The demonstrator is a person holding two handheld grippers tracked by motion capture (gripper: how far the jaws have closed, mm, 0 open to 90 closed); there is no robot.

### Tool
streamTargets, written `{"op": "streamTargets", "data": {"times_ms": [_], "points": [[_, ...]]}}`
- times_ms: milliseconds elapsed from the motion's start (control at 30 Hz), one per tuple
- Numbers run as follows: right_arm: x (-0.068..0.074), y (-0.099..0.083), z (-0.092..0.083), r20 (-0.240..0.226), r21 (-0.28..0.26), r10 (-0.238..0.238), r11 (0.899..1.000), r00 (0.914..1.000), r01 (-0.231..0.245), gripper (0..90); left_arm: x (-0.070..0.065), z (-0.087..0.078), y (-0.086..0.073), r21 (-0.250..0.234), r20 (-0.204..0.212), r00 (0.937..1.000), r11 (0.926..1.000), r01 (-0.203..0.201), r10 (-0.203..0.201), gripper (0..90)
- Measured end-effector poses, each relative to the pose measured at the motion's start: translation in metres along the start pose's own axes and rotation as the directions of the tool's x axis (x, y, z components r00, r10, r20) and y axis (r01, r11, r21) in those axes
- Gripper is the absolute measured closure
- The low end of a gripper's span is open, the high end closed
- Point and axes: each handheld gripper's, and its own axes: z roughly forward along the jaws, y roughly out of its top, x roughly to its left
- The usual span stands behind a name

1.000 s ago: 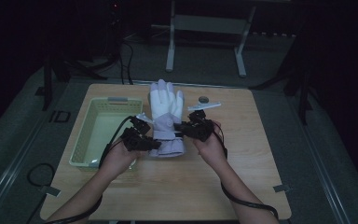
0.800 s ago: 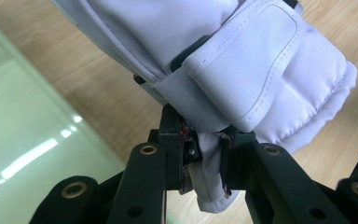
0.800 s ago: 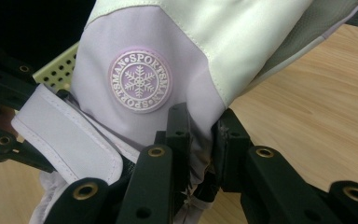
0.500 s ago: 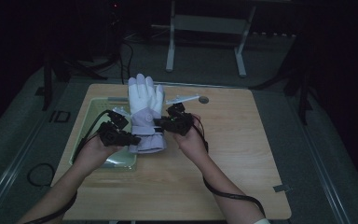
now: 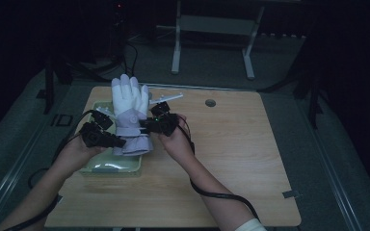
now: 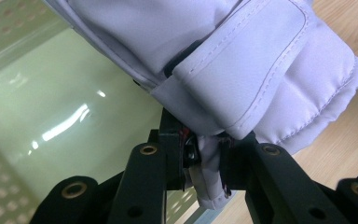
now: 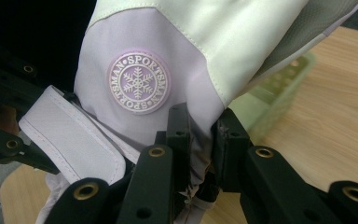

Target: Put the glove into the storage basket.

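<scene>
I hold the glove [image 5: 131, 115] with both grippers. Left gripper [image 5: 119, 142] fingers are clamped on its cuff edge; right gripper [image 5: 144, 127] fingers pinch its opposite side. The glove hangs between them, over the tray [image 5: 111, 167] on the tabletop [image 5: 241, 159].

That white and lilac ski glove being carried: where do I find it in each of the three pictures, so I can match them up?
High view: the glove is left of centre, fingers pointing away, held over the green basket.
Left gripper view: its padded cuff spreads across the top and right, pinched at the bottom between black jaws.
Right gripper view: its snowflake badge sits left of centre, above the jaws.
Shared landmark: the green basket, beneath or behind the glove in all three views.
</scene>
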Motion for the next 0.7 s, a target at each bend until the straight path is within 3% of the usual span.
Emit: {"op": "streamTargets", "data": {"times_ms": [400, 567, 700], "points": [[0.028, 0.008, 0.048, -0.029, 0.037, 0.021, 0.999, 0.9994, -0.020, 78.5, 0.038, -0.010, -0.024, 0.102, -0.004, 0.9993, 0.9941, 0.038, -0.038, 74.4], [0.032, -0.003, 0.061, -0.043, 0.058, 0.034, 0.998, 0.9985, -0.032, 78.5, 0.047, -0.001, -0.033, 0.147, 0.024, 0.9991, 0.9886, 0.031, -0.035, 74.4], [0.031, -0.012, 0.070, -0.025, 0.088, 0.038, 0.996, 0.9990, -0.036, 78.5, 0.051, 0.012, -0.038, 0.170, 0.040, 0.9981, 0.9847, 0.040, -0.047, 74.3]]}}
